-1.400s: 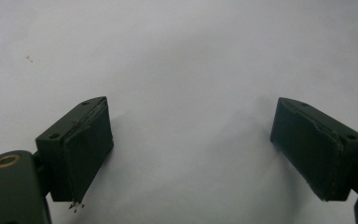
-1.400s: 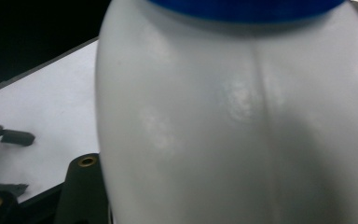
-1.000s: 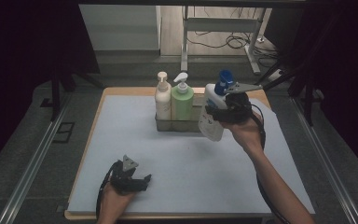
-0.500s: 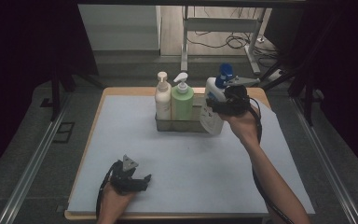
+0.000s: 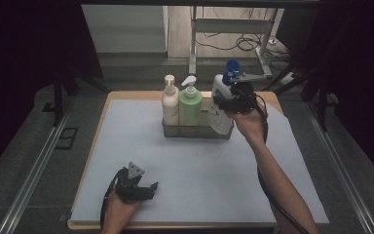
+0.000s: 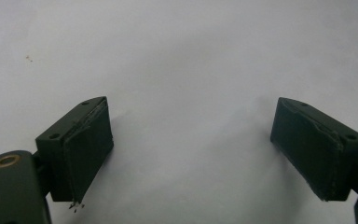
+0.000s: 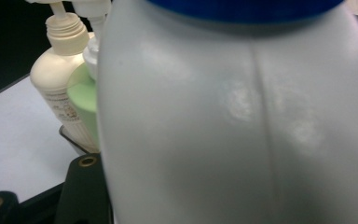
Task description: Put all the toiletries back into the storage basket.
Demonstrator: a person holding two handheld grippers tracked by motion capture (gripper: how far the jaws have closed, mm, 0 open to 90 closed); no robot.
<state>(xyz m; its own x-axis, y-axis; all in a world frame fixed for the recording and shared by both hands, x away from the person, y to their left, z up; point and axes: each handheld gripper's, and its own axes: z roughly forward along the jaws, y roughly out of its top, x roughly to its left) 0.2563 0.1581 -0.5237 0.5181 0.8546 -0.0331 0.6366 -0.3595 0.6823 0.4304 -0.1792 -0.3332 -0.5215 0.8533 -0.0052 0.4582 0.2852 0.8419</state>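
A white bottle (image 5: pixel 220 92) with a blue cap (image 5: pixel 232 68) is held tilted at the right end of a low metal caddy (image 5: pixel 197 130), with my right gripper (image 5: pixel 233 100) shut on its body. In the right gripper view the white bottle (image 7: pixel 237 116) is close up between the jaws. The caddy holds a cream pump bottle (image 5: pixel 170 105) and a green pump bottle (image 5: pixel 190 105), both upright. I cannot tell whether the white bottle's base is inside the caddy. My left gripper (image 5: pixel 148 187) rests on the white mat near the front left, open, with nothing between its fingers (image 6: pixel 86 149).
A white mat (image 5: pixel 126 141) covers a wooden-edged table (image 5: pixel 108 97). Past the white bottle, the right gripper view shows the cream bottle (image 7: pixel 60 93) and the green bottle (image 7: pixel 84 98). Metal rails run along both sides of the table. A cable trails from the right gripper along the forearm.
My right gripper has carried the white bottle away from the person and slightly left, closer to the caddy's right end. The left gripper has not moved.
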